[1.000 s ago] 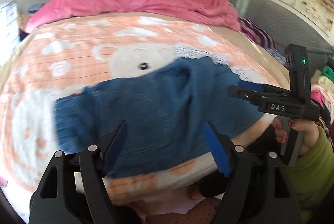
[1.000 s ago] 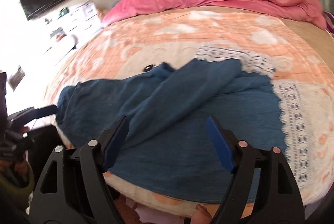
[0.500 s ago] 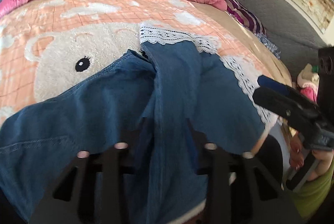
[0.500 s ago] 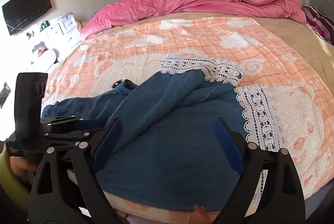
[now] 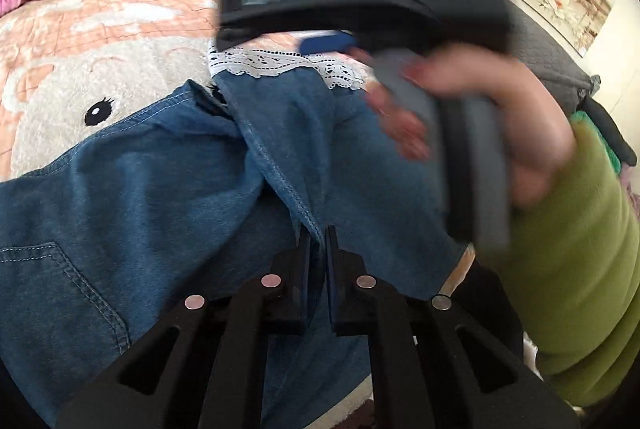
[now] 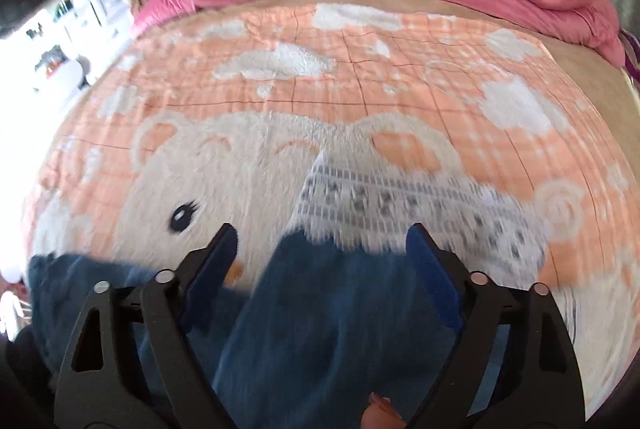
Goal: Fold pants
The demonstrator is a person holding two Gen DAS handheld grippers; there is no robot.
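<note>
Pinching a stitched seam of the blue denim pants [image 5: 168,197], the left gripper [image 5: 318,249] is clamped; the right gripper [image 6: 320,265] gapes wide, nearer the lace-trimmed cuff [image 6: 404,205] lying ahead.

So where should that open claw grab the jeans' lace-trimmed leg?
Probably at the lace hem, coming in low from the near side. The right claw hangs open right over that leg of the jeans, and the hem's edge lies flat on the blanket, so one finger could slip under. The left claw already pinches a seam.
</note>
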